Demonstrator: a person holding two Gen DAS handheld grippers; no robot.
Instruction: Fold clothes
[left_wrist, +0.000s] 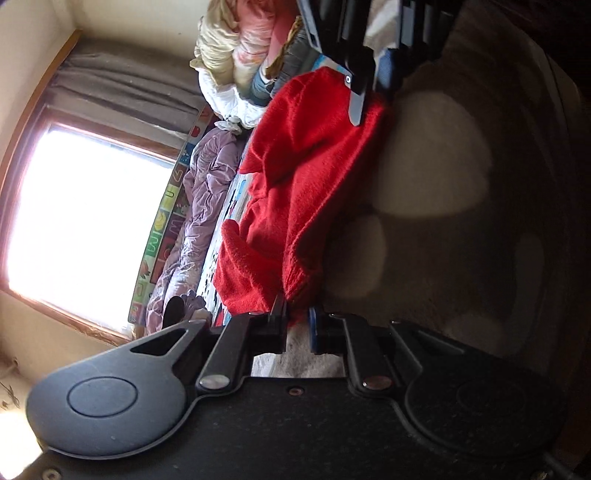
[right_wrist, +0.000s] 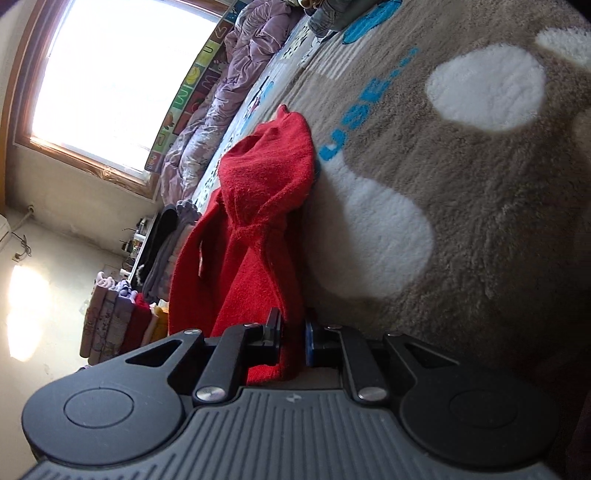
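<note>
A red knitted garment (left_wrist: 303, 177) hangs stretched between both grippers, close to the brown and white plush blanket (left_wrist: 436, 155). My left gripper (left_wrist: 297, 317) is shut on one edge of it. The right gripper (left_wrist: 356, 99) shows at the top of the left wrist view, clamped on the opposite edge. In the right wrist view the red garment (right_wrist: 258, 206) droops in folds away from my right gripper (right_wrist: 293, 339), which is shut on its edge, and its far end rests against the plush blanket (right_wrist: 461, 177).
A crumpled lilac quilt (right_wrist: 229, 92) lies along the window (right_wrist: 110, 74) side. A heap of pale and pink bedding and clothes (left_wrist: 243, 55) sits beyond the garment. Folded stacks (right_wrist: 118, 325) stand by the wall. An alphabet mat (left_wrist: 166, 221) lines the window edge.
</note>
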